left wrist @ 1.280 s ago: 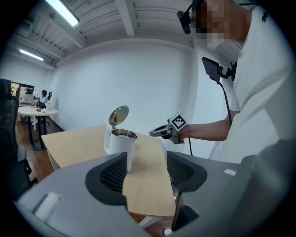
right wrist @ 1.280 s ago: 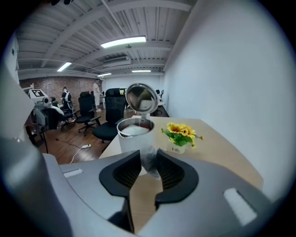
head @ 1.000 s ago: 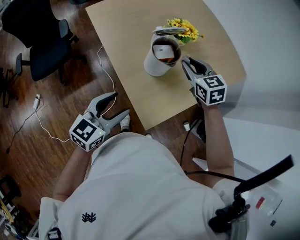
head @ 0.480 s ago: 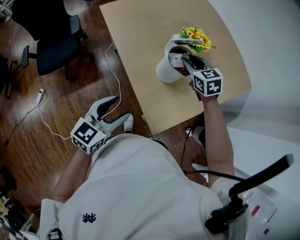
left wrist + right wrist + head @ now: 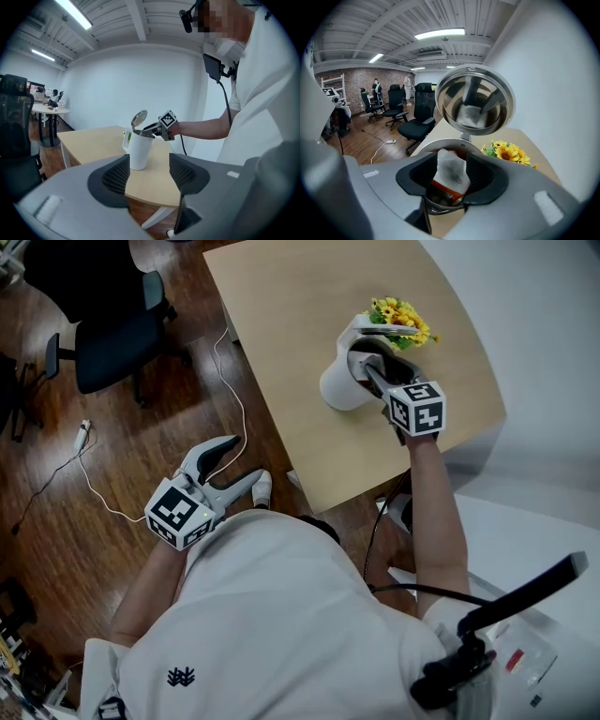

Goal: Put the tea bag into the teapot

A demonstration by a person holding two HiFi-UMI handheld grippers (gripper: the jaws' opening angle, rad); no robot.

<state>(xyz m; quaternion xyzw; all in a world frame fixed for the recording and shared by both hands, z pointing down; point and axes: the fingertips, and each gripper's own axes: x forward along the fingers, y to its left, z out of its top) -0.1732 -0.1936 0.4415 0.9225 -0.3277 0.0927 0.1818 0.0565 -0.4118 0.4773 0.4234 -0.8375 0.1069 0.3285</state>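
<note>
A white teapot (image 5: 339, 390) stands on the wooden table (image 5: 281, 315) with its metal lid (image 5: 474, 103) hinged up. My right gripper (image 5: 370, 371) reaches over the pot's open mouth, and its jaws are opening. Between its pads hangs the white tea bag (image 5: 451, 169), just above the rim (image 5: 461, 140), with dark liquid and an orange tag below it. The bag looks loose in the gap rather than pinched. My left gripper (image 5: 239, 460) hangs open and empty off the table's near edge, well apart from the pot; in its own view the teapot (image 5: 139, 152) stands ahead of it.
Yellow artificial flowers (image 5: 403, 315) sit right behind the pot near the table's far right edge. An office chair (image 5: 103, 329) and a white cable (image 5: 230, 390) are on the wooden floor to the left. A white wall runs along the right.
My right gripper moved from beside the pot to over its mouth. The left gripper has hardly moved.
</note>
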